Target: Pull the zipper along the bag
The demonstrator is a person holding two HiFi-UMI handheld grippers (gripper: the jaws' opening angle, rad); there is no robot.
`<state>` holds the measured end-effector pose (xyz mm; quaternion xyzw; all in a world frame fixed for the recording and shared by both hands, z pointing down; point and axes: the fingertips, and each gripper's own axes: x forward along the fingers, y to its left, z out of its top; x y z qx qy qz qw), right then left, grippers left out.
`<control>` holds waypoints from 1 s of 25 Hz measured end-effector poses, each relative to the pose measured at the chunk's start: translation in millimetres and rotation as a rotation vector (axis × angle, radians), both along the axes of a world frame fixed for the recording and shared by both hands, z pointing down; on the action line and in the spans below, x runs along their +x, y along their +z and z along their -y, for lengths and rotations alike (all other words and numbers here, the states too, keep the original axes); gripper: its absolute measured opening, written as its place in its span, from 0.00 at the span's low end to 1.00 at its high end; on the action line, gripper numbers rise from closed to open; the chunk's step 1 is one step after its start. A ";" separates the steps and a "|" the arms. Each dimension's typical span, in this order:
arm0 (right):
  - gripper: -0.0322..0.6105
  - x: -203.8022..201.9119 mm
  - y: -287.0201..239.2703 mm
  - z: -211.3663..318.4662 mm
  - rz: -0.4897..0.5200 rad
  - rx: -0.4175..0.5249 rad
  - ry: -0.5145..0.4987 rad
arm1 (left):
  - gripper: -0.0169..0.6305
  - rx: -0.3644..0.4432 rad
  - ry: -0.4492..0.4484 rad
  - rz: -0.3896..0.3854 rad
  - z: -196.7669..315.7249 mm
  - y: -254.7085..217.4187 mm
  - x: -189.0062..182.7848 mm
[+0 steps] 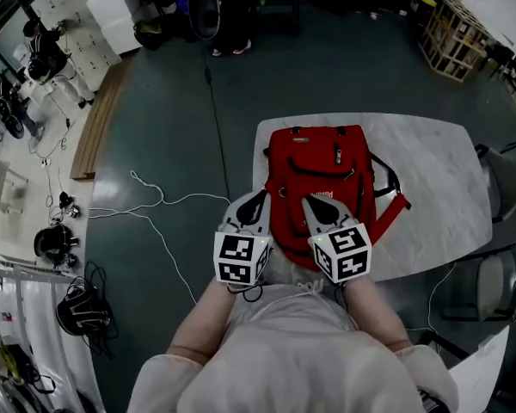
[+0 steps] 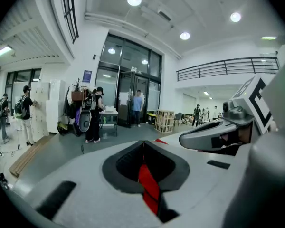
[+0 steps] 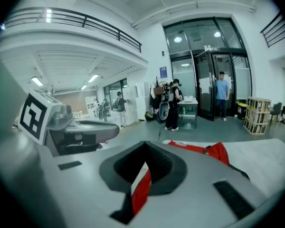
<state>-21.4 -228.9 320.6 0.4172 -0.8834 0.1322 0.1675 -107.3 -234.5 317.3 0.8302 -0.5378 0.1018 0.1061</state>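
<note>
Plainly both grippers are clenched on nothing: the left gripper [image 1: 258, 198] and right gripper [image 1: 310, 203] each have jaws pressed tip to tip, side by side over the near end of the red bag [image 1: 327, 175], which lies flat on the table [image 1: 430, 170]

Near end of the bag [image 1: 327, 166] hidden
From my head view, my left gripper [image 1: 260, 194] and right gripper [image 1: 308, 200] cover the bag's near end and the table [image 1: 439, 179] edge beneath; the pull on its zipper [image 1: 322, 170] is too small to tell. In each gripper view only a red sliver of bag shows through my jaws' slit.
</note>
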 end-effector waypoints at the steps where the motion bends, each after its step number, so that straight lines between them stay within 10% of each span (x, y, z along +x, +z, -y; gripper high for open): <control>1: 0.09 0.3 -9.3 0.3 0.012 0.028 0.006 | 0.06 0.022 0.000 -0.002 -2.2 -9.5 0.9; 7: 0.09 5.6 -46.6 -1.3 0.068 0.156 0.036 | 0.06 0.095 0.007 0.000 -7.4 -37.3 4.2; 25: 0.09 1.7 -41.8 -16.5 0.076 0.156 0.001 | 0.06 0.068 0.024 -0.031 -19.9 -30.2 9.5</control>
